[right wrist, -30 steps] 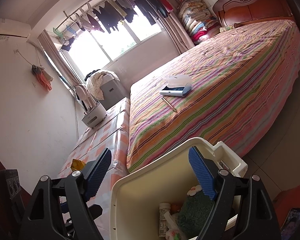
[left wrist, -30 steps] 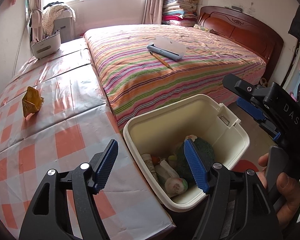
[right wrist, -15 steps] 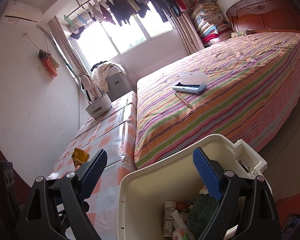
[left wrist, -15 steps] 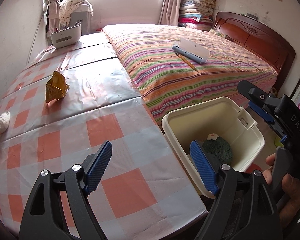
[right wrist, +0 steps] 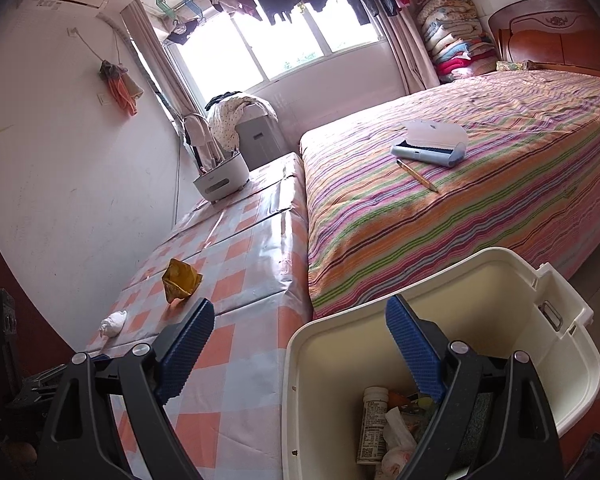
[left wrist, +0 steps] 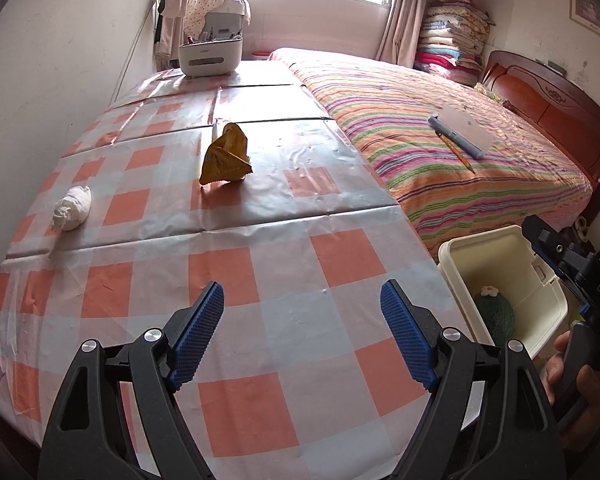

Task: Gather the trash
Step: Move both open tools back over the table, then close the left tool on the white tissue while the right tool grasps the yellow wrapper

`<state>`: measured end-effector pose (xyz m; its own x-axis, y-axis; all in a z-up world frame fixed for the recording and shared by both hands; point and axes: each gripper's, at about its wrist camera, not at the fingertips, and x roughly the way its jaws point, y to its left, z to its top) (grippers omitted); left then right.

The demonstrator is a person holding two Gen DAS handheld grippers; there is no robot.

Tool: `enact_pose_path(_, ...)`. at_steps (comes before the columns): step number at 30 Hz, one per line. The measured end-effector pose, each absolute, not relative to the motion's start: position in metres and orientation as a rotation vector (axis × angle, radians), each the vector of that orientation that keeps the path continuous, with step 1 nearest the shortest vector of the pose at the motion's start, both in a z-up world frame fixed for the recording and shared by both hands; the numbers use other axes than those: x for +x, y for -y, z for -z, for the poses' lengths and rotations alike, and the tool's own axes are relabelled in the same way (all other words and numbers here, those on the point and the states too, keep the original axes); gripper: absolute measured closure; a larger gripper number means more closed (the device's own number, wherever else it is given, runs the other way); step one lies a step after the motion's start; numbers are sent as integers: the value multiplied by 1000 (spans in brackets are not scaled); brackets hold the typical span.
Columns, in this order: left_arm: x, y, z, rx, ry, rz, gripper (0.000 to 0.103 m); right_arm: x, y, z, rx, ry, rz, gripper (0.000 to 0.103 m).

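A crumpled yellow wrapper (left wrist: 226,156) and a white paper wad (left wrist: 73,207) lie on the checked table (left wrist: 260,264). Both also show in the right wrist view: the wrapper (right wrist: 180,280), the wad (right wrist: 114,323). A cream bin (left wrist: 512,280) stands on the floor right of the table and holds trash: a green scrubber (left wrist: 494,314), a small bottle (right wrist: 371,424), wrappers. My left gripper (left wrist: 302,334) is open and empty above the near part of the table. My right gripper (right wrist: 300,350) is open and empty over the bin's left rim (right wrist: 296,344).
A striped bed (left wrist: 440,152) lies right of the table, with a blue-grey case (left wrist: 460,136) and a pencil (left wrist: 456,152) on it. A white holder with utensils (left wrist: 211,54) stands at the table's far end. A wall runs along the left.
My left gripper has swung left from above the bin to above the table. The right gripper has shifted a little; both stay open and empty.
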<state>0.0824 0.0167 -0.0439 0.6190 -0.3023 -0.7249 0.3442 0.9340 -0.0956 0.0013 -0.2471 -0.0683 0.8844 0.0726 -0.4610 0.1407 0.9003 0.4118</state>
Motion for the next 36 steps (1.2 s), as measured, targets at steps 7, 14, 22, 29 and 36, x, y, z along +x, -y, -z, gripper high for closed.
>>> enact_pose_path(7, 109, -89, 34, -30, -816, 220, 23, 28, 217, 70, 416, -555, -51, 18)
enact_pose_path(14, 138, -145, 33, -78, -809, 89, 23, 68, 176, 58, 336, -590, -169, 18)
enact_pose_path(22, 171, -195, 44, -129, -831, -27, 23, 122, 133, 46, 261, -638, -273, 18)
enact_pose_path(29, 204, -214, 47, -162, -849, -85, 23, 167, 93, 45, 191, -670, -324, 18)
enact_pose_path(36, 236, -217, 56, -154, -884, -108, 23, 212, 61, 57, 152, -725, -324, 18)
